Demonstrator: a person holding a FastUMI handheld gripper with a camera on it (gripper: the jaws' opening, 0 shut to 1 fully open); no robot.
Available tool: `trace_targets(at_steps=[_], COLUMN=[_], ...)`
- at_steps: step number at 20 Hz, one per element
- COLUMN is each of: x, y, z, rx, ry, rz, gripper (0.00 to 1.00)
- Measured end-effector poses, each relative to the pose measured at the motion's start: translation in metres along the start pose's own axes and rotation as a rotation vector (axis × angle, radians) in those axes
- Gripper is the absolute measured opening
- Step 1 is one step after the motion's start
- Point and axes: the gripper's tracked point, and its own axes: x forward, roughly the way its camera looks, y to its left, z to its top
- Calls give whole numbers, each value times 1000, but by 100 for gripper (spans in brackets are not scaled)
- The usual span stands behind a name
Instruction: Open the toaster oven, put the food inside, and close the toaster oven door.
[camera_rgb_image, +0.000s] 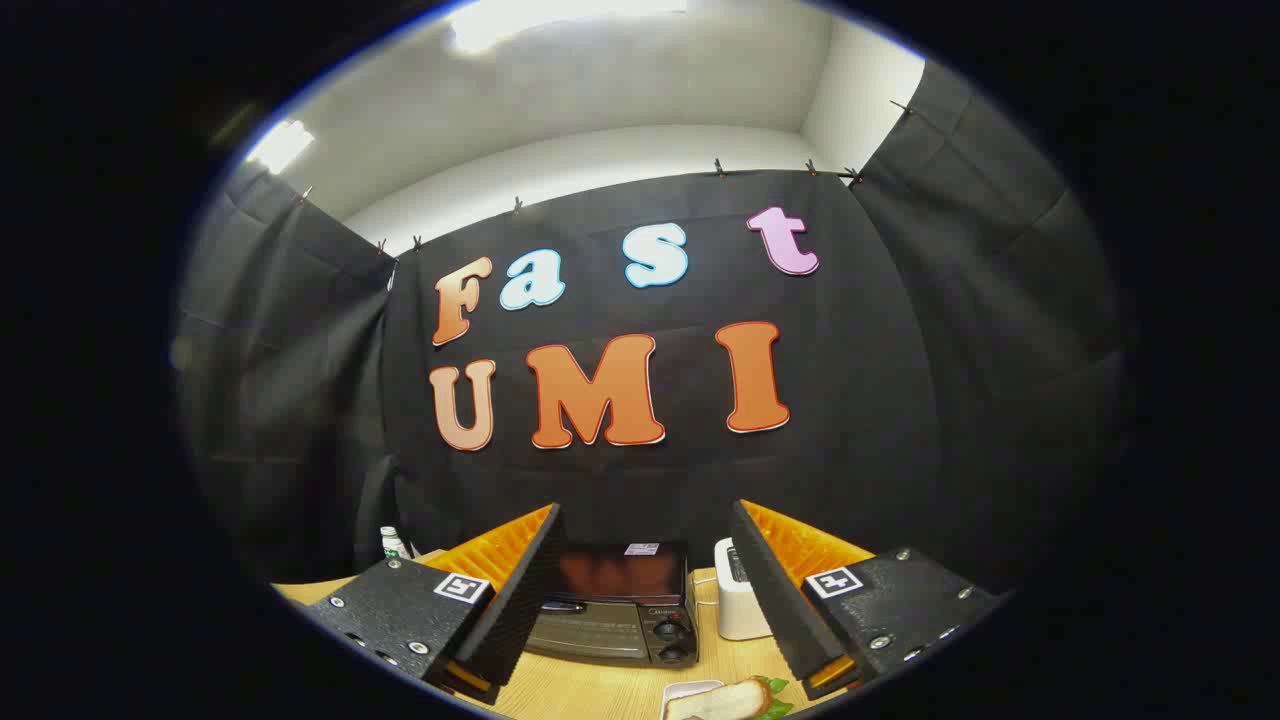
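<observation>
Toaster oven (618, 610) straight ahead, beyond the fingertips and framed in the gap between the two fingers, standing on the wooden table (590, 695) with its back toward the black cloth wall. Long axis crosswise to the line of approach; broad front facing this way. Door shut, its handle bar along the top edge of the front, two knobs (672, 641) stacked at the right end. Nearer than the oven and a touch right of centre, a sandwich with a green leaf at its edge (728, 702), on a small white tray (680, 691), low between the fingers and closer to the right one. Judged the food to go inside.

Gripper (645, 585) held above the table, fingers spread wide, nothing between them, touching nothing.

Judged step: door not yet opened, so first a reach forward and down to the handle, which lies straight ahead, so little sideways shift called for. Open table in front of the oven for the door to swing down, though the tray lies near that path and may crowd it.

Just right of the oven, a white appliance (738, 590), close beside but apart. Far left by the table's back edge, a small bottle (393, 543), well clear.
</observation>
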Motion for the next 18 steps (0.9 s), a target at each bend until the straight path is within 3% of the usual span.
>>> trace_targets(at_steps=[18], x=[1], y=[-8], z=[-5], rx=[2], ry=[15], rz=[-16], gripper=[99])
